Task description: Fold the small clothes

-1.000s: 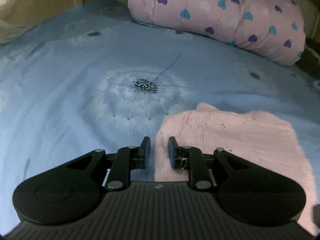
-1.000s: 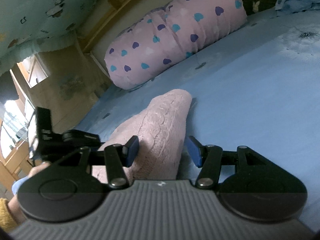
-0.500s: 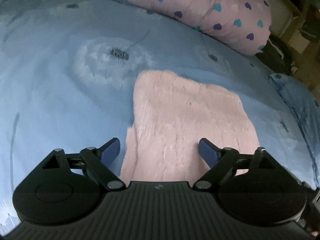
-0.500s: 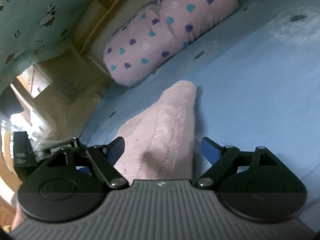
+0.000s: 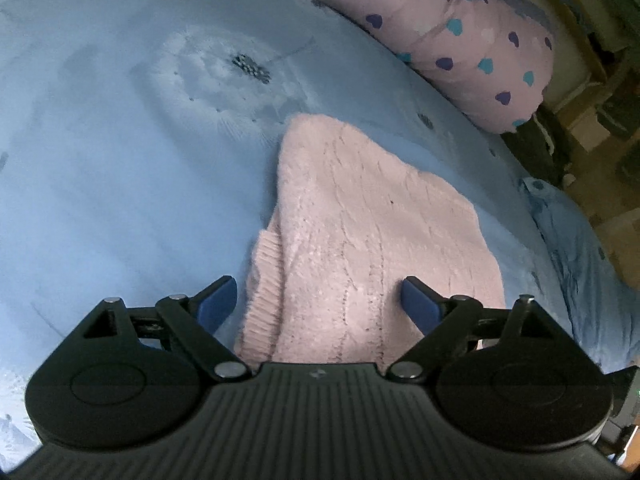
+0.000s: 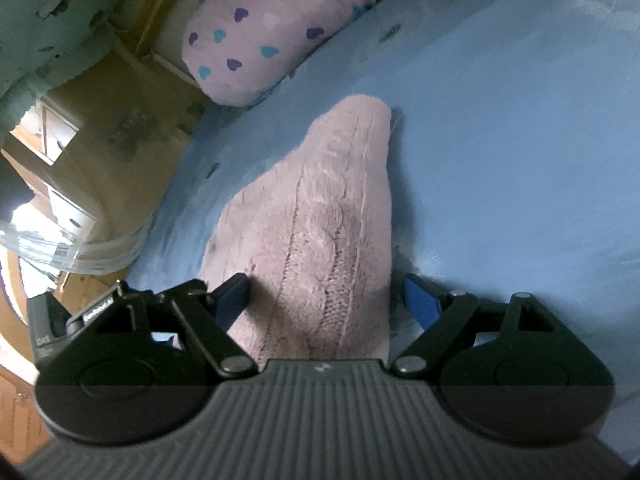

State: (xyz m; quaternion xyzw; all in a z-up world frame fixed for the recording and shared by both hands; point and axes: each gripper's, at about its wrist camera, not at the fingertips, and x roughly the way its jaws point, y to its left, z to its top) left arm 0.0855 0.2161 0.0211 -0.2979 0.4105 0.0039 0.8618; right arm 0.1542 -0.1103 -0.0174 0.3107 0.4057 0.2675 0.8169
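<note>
A pale pink cable-knit garment lies folded flat on the blue bed sheet. A ribbed cuff edge sticks out at its near left side. My left gripper is open and empty, with its jaws wide apart above the garment's near edge. In the right wrist view the same garment runs away from me. My right gripper is open and empty over its near end. The left gripper's body shows at the lower left of that view.
A pink bolster pillow with blue and purple hearts lies along the far side of the bed, also in the right wrist view. A blue pillow lies at the right. Wooden furniture stands beyond the bed edge.
The left gripper went from nearly shut at the garment's corner to wide open and now sits above the folded garment. The right gripper opened wider and let the garment settle flat.
</note>
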